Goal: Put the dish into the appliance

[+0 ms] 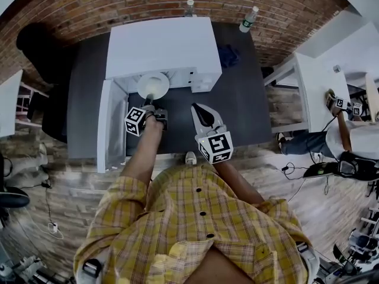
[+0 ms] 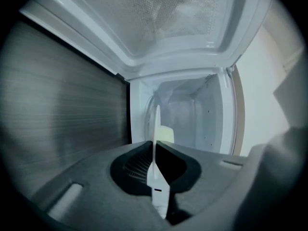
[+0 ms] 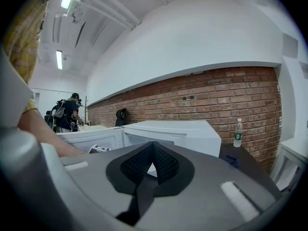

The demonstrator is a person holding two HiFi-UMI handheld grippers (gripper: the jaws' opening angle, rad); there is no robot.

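Yellow plaid shirt (image 1: 195,218) nearest the camera, soft woven fabric. Two grippers, grey matte plastic with ribbed black pads, each with one marker cube.

Right gripper (image 1: 202,112) out over the dark table (image 1: 246,105), jaws pressed together, nothing between them; same in the right gripper view (image 3: 153,147).

Left gripper (image 1: 149,103) is clamped on one plate (image 1: 153,85): white, round, smooth and glossy, pinched at its near rim. In the left gripper view the plate (image 2: 155,129) is edge-on, a thin vertical line between the pads of the left gripper (image 2: 155,148), sticking forward past the fingertips. The plate sits at the mouth of the microwave (image 1: 163,43), partly inside the cavity (image 2: 190,114), whose walls are smooth white.

One microwave: white, boxy, flat top. Its door (image 1: 111,123) is swung open on the person's left.

The table is dark, flat and matte. One crumpled blue cloth (image 1: 228,55) lies on it right of the microwave.

Two clear plastic bottles at the far table edge: one (image 1: 189,6) behind the microwave, one (image 1: 249,18) further right. Red brick wall (image 1: 118,5) behind, rough with mortar lines.
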